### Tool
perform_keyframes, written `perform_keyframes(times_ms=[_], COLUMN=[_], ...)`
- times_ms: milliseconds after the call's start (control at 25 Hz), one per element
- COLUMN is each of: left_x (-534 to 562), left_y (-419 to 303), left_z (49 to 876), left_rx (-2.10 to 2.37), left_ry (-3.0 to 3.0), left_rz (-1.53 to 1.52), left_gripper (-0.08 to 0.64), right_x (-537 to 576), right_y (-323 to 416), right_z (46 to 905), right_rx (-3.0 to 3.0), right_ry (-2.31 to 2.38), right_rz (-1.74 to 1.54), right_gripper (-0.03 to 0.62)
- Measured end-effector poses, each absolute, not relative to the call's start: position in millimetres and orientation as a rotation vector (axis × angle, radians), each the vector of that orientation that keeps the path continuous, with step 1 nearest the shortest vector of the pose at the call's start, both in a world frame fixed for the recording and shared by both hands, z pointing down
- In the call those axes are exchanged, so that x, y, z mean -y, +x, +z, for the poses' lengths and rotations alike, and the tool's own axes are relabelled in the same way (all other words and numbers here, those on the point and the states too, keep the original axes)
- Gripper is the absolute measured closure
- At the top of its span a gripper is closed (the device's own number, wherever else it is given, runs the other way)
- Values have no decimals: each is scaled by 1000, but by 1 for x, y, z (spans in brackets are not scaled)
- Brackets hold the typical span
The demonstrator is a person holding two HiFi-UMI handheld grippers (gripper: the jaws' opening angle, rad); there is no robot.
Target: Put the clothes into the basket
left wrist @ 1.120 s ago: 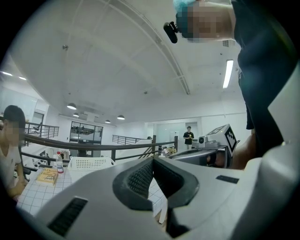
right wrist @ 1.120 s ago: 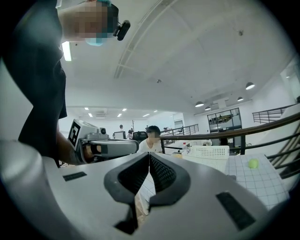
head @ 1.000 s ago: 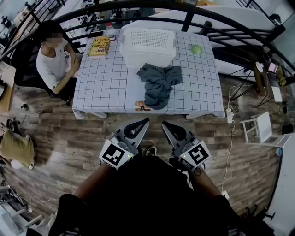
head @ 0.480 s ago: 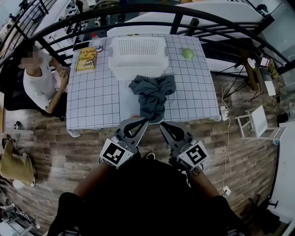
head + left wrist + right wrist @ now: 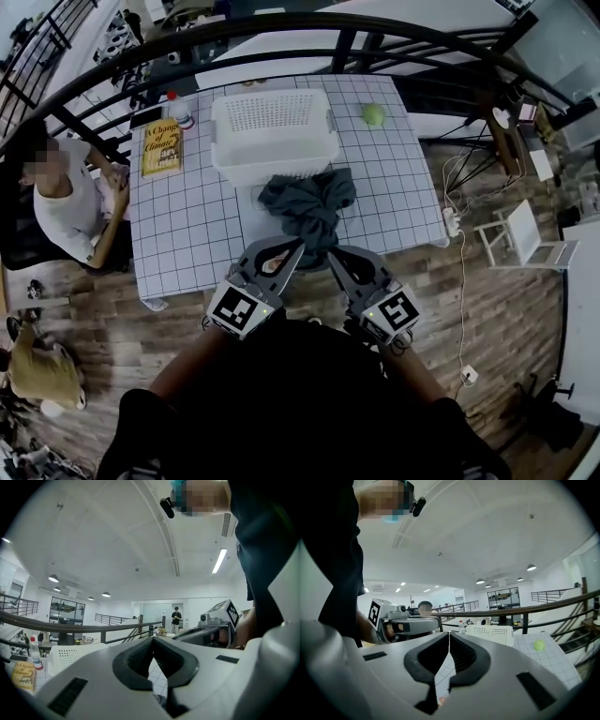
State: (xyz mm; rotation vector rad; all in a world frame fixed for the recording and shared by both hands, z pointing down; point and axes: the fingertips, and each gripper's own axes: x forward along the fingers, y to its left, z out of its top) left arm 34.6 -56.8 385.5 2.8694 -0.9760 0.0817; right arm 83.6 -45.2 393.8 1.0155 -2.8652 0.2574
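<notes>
- The clothes (image 5: 309, 202), one dark grey bundle, lie on the checked table (image 5: 187, 225) near its front edge. They touch the near wall of the white basket (image 5: 272, 167) but are not yet inside it, so I judge that the task is only at its start.
- The left gripper (image 5: 291, 249) and the right gripper (image 5: 339, 256) are side by side at the front edge of the table. Both point to 12 o'clock, at the bundle, probably to approach it.
- Both claws are fully closed, with the tips meeting and nothing between them. They must open before any grasp.
- Only the head view shows the bundle. From the grippers the basket is at 12 o'clock, behind the bundle. A green ball (image 5: 373, 114) is at 3 o'clock of the basket and a book (image 5: 161, 147) at 9 o'clock.
- The gripper views look level across the table. They show the closed jaws clearly, but the jaws hide the clothes.
</notes>
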Motion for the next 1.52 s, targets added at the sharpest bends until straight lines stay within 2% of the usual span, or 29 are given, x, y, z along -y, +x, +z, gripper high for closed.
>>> perform_keyframes(times_ms=[520, 720, 1320, 1400, 1480, 1520], left_x=[112, 132, 177, 181, 184, 185], left_y=[14, 12, 52, 54, 57, 59], left_z=[427, 457, 554, 564, 572, 575], left_rx=[814, 808, 803, 806, 808, 810], left_ry=[2892, 2830, 2818, 2811, 2804, 2799], left_rz=[86, 91, 279, 303, 320, 325], left_gripper=[557, 557, 557, 557, 557, 557], right_x=[106, 125, 173, 173, 173, 173], right_y=[82, 90, 140, 143, 141, 141], right_z=[453, 491, 619, 641, 659, 666], right_rx=[2607, 2502, 2147, 2074, 2024, 2005], right_ry=[1251, 1301, 1395, 1386, 1359, 1352], right_rz=[417, 581, 981, 1100, 1222, 1257], right_gripper=[574, 574, 572, 540, 408, 388])
